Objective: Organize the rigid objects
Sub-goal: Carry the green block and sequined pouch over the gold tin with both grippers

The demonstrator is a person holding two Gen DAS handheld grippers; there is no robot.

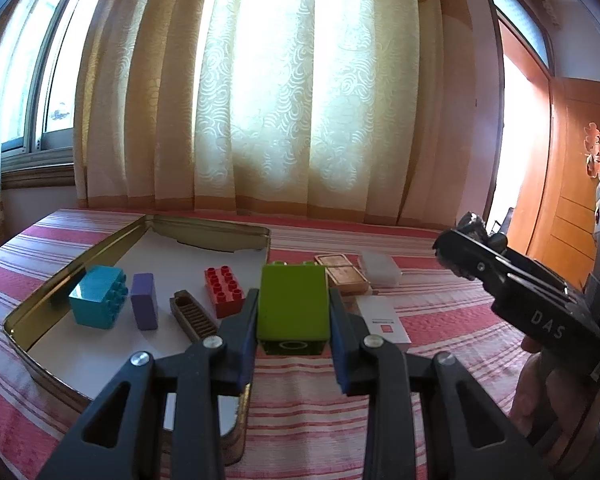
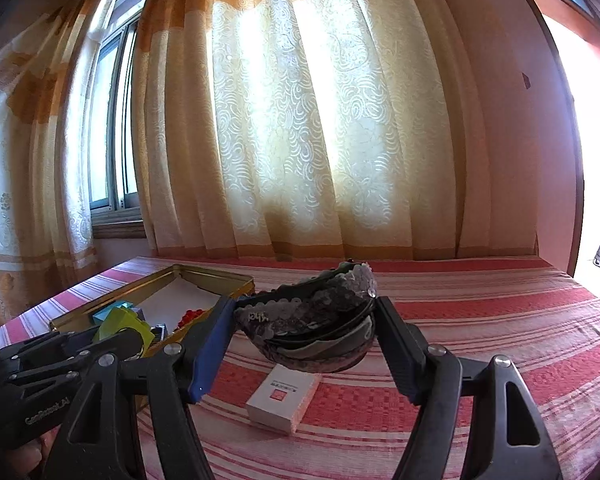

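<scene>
My left gripper [image 1: 293, 300] is shut on a lime green block [image 1: 292, 308], which it holds just above the right rim of a gold tin tray [image 1: 204, 226]. A teal brick [image 1: 98, 296], a purple block [image 1: 144, 300], a brown ribbed piece [image 1: 194, 316] and a red studded brick [image 1: 224, 290] lie in the tray. My right gripper [image 2: 305, 308] is shut on a dark sequined headband [image 2: 312, 320], held over the striped cloth. In the right wrist view, the left gripper [image 2: 112, 334] with the green block [image 2: 120, 324] shows at the left, beside the tray [image 2: 216, 277].
A white card box [image 1: 384, 318] [image 2: 284, 396] lies on the red-striped cloth under the headband. A brown wooden box [image 1: 342, 276] and a frosted plastic case [image 1: 380, 268] sit behind it. Curtains hang past the table's far edge. A hand [image 1: 540, 392] holds the right gripper [image 1: 466, 236].
</scene>
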